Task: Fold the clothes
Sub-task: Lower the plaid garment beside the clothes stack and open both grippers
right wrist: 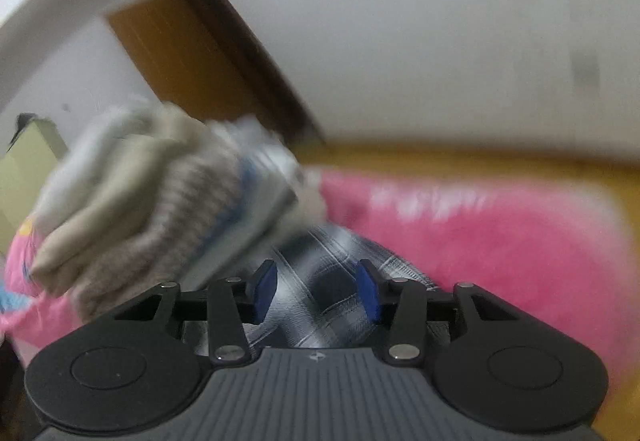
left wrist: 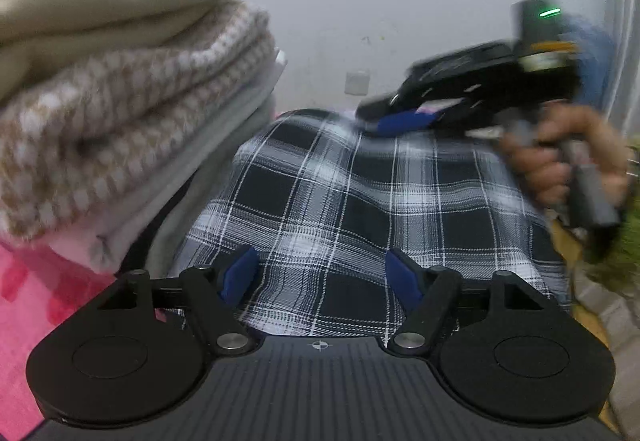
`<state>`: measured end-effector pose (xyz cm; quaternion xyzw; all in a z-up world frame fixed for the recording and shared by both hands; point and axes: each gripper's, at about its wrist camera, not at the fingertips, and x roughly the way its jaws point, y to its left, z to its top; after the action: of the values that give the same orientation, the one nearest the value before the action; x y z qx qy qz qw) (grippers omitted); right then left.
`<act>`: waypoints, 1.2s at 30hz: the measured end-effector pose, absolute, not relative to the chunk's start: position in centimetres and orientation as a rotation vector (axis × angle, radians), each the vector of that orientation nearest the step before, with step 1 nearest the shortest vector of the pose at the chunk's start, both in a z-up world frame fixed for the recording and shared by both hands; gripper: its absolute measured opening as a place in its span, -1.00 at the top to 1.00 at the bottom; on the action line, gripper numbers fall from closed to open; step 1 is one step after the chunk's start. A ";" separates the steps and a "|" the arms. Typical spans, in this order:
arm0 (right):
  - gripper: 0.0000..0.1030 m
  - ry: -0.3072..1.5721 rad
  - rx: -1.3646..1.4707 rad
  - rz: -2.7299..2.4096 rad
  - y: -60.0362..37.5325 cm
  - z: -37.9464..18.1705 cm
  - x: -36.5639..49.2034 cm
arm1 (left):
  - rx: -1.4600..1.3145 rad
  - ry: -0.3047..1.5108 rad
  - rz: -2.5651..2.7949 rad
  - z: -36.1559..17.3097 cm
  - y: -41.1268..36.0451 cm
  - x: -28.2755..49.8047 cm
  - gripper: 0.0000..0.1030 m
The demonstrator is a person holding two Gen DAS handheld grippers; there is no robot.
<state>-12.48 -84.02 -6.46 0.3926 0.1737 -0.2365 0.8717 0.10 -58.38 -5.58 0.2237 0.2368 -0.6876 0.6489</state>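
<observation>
Shirt: the plaid shirt [left wrist: 360, 201] lies spread on the pink blanket [left wrist: 36, 293], right beside the stack [left wrist: 120, 101] of folded clothes on its left.
Left gripper: my left gripper [left wrist: 322, 273] stands wide open over the near edge, cloth showing between the pads, nothing pinched.
Right gripper: my right gripper [left wrist: 396, 121] is at the far edge, low on the cloth. From its own camera the gripper [right wrist: 316, 289] looks partly open with plaid between the pads; blur, so I cannot tell if it grips.
Axis: the shirt runs away from me, left gripper near, right gripper far.
Judgement: a fold along that line would bring the two edges together.
</observation>
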 end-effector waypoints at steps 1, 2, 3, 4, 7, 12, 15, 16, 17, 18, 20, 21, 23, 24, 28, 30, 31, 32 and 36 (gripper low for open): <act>0.47 0.392 0.864 -0.529 -85.2 -7.2 -12.2 | 0.502 0.551 -1.564 -5.4 -58.4 0.3 -0.39; 0.45 0.390 0.899 -0.567 -85.8 -7.4 -12.6 | 0.495 0.564 -1.566 -5.2 -58.4 0.6 -0.39; 0.43 0.354 0.917 -0.582 -85.6 -7.0 -13.9 | 0.495 0.564 -1.575 -4.9 -58.1 0.5 -0.39; 0.44 0.310 0.930 -0.586 -85.1 -6.6 -15.5 | 0.495 0.562 -1.585 -4.6 -57.8 0.5 -0.40; 0.43 0.201 0.930 -0.529 -81.3 -5.4 -21.5 | 0.496 0.558 -1.615 -3.7 -56.9 0.3 -0.40; 0.43 0.196 0.897 -0.426 -73.8 -5.7 -26.9 | 0.590 0.545 -1.689 -3.1 -56.1 -1.9 -0.65; 0.42 0.267 0.912 -0.536 -71.4 -7.3 -27.6 | 0.668 0.550 -1.612 -2.0 -54.2 -3.7 -0.66; 0.42 0.264 0.915 -0.550 -70.6 -7.5 -28.2 | 0.682 0.547 -1.575 -1.4 -53.2 -4.3 -0.66; 0.42 0.248 0.915 -0.549 -69.5 -7.5 -28.9 | 0.695 0.544 -1.537 -0.8 -52.2 -4.8 -0.66; 0.42 0.236 0.911 -0.537 -68.1 -7.1 -29.5 | 0.672 0.537 -1.525 0.1 -50.9 -5.0 -0.67; 0.40 0.238 0.894 -0.515 -65.4 -6.2 -30.6 | 0.619 0.522 -1.505 2.0 -48.3 -5.3 -0.74; 0.29 0.262 0.877 -0.512 -64.2 -5.7 -30.8 | 0.593 0.514 -1.495 3.0 -47.0 -5.4 -0.89; 0.01 0.342 0.829 -0.519 -61.4 -5.2 -30.7 | 0.520 0.492 -1.475 3.9 -44.9 -6.7 -0.99; -0.10 0.384 0.804 -0.525 -59.9 -5.0 -30.6 | 0.486 0.482 -1.466 4.0 -44.5 -7.2 -0.99; -0.28 0.472 0.727 -0.528 -55.2 -4.1 -30.2 | 0.416 0.475 -1.375 4.5 -40.6 -9.2 -1.00; -0.45 0.494 0.682 -0.554 -53.2 -3.3 -30.1 | 0.391 0.468 -1.321 4.3 -40.3 -10.3 -1.00; -0.53 0.497 0.646 -0.578 -52.1 -2.8 -30.1 | 0.373 0.459 -1.292 4.2 -39.1 -10.6 -1.00; -0.56 0.497 0.604 -0.606 -51.0 -2.3 -30.2 | 0.350 0.448 -1.262 4.1 -38.0 -10.8 -1.00; -0.93 0.486 0.441 -0.687 -46.7 -0.5 -30.5 | 0.242 0.473 -1.190 4.4 -34.6 -10.8 -1.00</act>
<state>-30.47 -46.74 -0.47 0.2123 0.2341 -0.3307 0.8893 -10.76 -34.57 4.42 0.1125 0.2201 -0.5538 0.7951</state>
